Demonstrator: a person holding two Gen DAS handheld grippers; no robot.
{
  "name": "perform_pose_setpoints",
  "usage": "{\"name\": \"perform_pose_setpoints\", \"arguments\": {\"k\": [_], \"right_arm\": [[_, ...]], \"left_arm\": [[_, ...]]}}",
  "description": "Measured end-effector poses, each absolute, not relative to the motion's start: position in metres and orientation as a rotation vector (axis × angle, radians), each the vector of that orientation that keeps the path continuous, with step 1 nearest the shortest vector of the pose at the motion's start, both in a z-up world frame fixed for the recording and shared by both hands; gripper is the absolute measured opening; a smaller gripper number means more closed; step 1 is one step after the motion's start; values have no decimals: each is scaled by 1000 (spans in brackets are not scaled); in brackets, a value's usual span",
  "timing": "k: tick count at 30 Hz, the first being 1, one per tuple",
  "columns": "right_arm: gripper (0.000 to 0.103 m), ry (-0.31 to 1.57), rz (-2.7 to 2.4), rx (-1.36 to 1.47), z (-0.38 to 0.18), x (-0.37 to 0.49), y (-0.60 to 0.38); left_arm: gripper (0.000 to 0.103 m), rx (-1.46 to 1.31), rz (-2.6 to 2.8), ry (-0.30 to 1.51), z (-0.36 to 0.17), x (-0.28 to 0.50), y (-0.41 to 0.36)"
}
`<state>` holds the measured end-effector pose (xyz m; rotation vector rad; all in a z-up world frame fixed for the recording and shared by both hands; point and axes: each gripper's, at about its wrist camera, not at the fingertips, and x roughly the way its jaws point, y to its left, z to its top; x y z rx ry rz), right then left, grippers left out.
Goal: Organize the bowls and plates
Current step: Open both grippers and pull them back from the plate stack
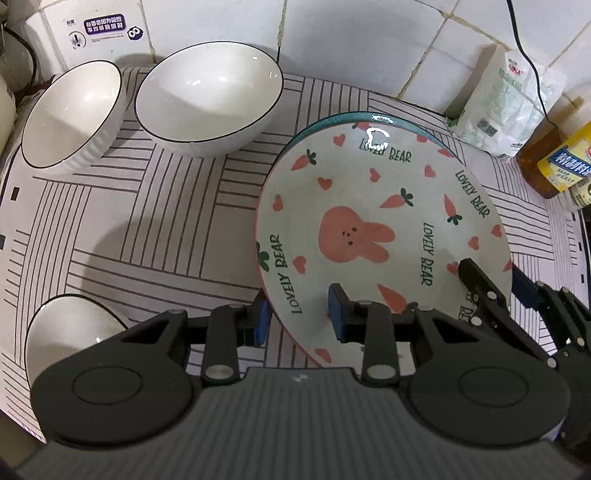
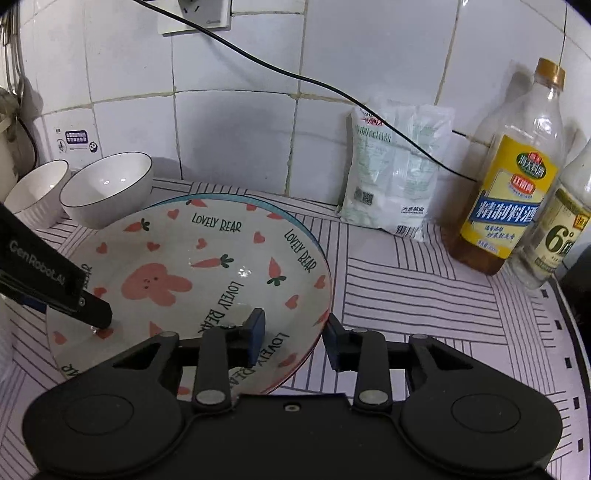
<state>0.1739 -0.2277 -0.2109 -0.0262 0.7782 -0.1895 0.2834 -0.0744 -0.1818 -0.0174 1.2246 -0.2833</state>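
Observation:
A rabbit-and-carrot plate [image 1: 369, 206] reading "LOVELY BEAR" sits on top of a teal-rimmed plate [image 1: 354, 117] on the striped mat. My left gripper [image 1: 301, 314] is open, its jaws straddling the plate's near-left rim. My right gripper [image 2: 293, 341] is open, its jaws straddling the plate's [image 2: 207, 280] right rim; it also shows in the left wrist view [image 1: 491, 284]. Two white bowls [image 1: 208, 98] [image 1: 72, 114] stand at the back left. A third white bowl [image 1: 70, 328] is at the near left.
A white salt bag [image 2: 391, 177], a cooking wine bottle [image 2: 513, 177] and a second bottle [image 2: 557, 229] stand against the tiled wall at the right. A black cable [image 2: 332, 88] hangs from a wall socket. A white appliance [image 1: 85, 33] stands behind the bowls.

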Motion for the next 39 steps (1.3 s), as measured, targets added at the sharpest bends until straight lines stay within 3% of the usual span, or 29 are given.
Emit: {"name": "perform_pose_setpoints", "arguments": {"k": [16,39], "right_arm": [[38,765,-195,-94,-212,172,-222],[39,719,-38,51,-134,97,-229]], "left_arm": [[28,106,-277,1122,-171,259,-89],[31,205,-319,1017,-106,176,-67]]}}
